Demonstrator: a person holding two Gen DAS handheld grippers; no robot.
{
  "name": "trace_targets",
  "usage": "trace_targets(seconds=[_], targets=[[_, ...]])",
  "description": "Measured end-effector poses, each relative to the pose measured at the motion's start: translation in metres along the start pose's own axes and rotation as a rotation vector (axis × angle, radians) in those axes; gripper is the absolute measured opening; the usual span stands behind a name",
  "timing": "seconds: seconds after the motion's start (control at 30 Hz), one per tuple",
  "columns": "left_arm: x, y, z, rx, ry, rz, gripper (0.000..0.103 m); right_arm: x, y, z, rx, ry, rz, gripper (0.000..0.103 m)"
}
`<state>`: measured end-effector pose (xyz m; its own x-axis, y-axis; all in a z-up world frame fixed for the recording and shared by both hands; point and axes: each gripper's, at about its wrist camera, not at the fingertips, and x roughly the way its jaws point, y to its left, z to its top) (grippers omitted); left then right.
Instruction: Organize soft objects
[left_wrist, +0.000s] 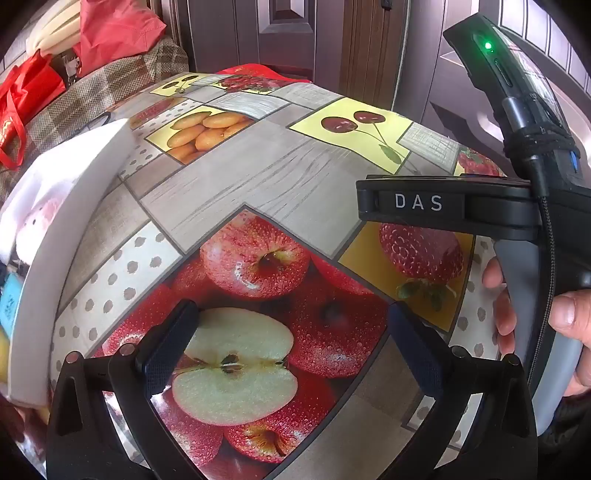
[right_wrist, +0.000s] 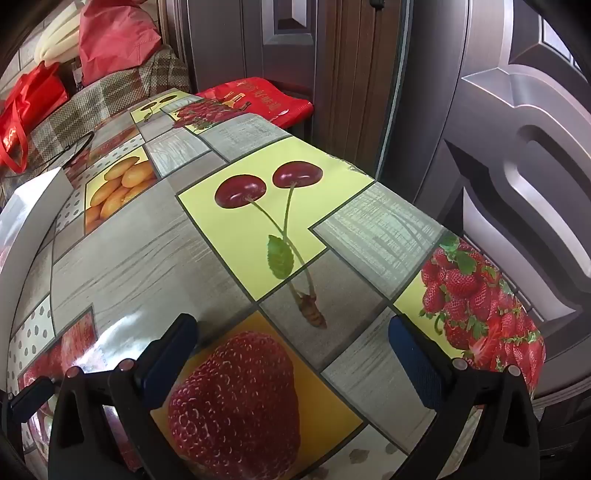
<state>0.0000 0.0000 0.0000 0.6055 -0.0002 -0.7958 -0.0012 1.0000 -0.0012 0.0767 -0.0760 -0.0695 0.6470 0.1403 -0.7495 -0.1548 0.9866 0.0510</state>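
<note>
A white box (left_wrist: 48, 236) stands at the table's left edge, with a pink and white soft toy (left_wrist: 37, 221) lying inside it; other coloured items below it are partly hidden. The box's wall also shows in the right wrist view (right_wrist: 26, 221). My left gripper (left_wrist: 291, 347) is open and empty over the printed apple on the tablecloth, right of the box. My right gripper (right_wrist: 291, 350) is open and empty over the printed strawberry. In the left wrist view the right gripper's body (left_wrist: 517, 206) and the hand holding it appear at the right.
The table (right_wrist: 147, 258) carries a fruit-print oilcloth. Behind it is a checked sofa (right_wrist: 122, 85) with a red bag (right_wrist: 26, 107) and a pink cloth (right_wrist: 114, 37). A red bag (right_wrist: 258, 98) lies beyond the far end. A metal door (right_wrist: 517, 166) stands to the right.
</note>
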Motion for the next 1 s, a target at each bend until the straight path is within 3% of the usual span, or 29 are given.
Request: trace_targets(seconds=[1.0], targets=[[0.000, 0.000, 0.000, 0.001, -0.001, 0.002, 0.102, 0.004, 0.008, 0.004, -0.027, -0.007, 0.020, 0.103]])
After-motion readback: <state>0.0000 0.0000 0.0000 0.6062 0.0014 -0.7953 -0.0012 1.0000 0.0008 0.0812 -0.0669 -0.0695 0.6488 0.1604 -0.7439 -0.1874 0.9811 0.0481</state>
